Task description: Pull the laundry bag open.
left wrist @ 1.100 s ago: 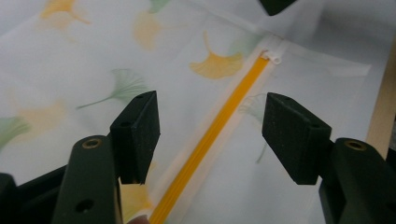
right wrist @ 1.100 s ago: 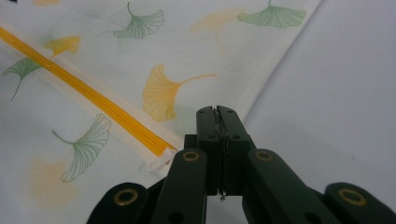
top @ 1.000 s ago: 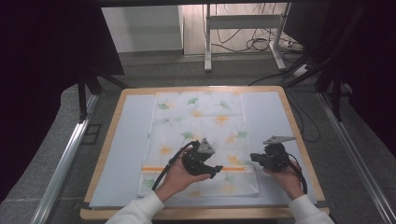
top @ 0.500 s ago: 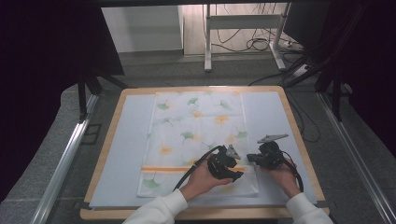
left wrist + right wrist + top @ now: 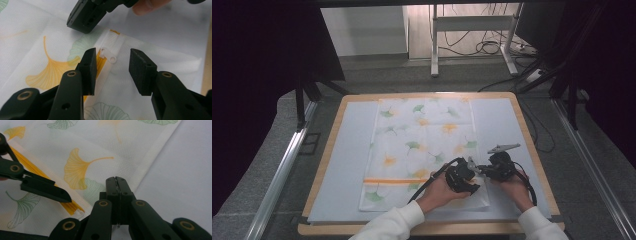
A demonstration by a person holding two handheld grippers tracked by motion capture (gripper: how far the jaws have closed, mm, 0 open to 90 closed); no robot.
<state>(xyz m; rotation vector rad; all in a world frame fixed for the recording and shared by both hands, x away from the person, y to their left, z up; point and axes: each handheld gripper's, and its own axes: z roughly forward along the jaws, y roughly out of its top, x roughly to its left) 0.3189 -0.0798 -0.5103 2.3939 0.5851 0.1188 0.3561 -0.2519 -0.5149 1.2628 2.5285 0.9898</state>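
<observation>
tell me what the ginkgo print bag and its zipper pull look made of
Ginkgo-print bag: looks like thin matte mesh fabric, with a fine grid weave and the leaves printed on it. Zipper pull: probably white plastic, smooth and slightly glossy with a moulded eyelet.

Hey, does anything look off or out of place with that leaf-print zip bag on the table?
Nothing stands out. The mesh bag lies flat and square on the white mat, unwrinkled, with no tear visible. Its white zipper pull sits at the end of the orange zipper, between the left claw's open jaws.
</observation>
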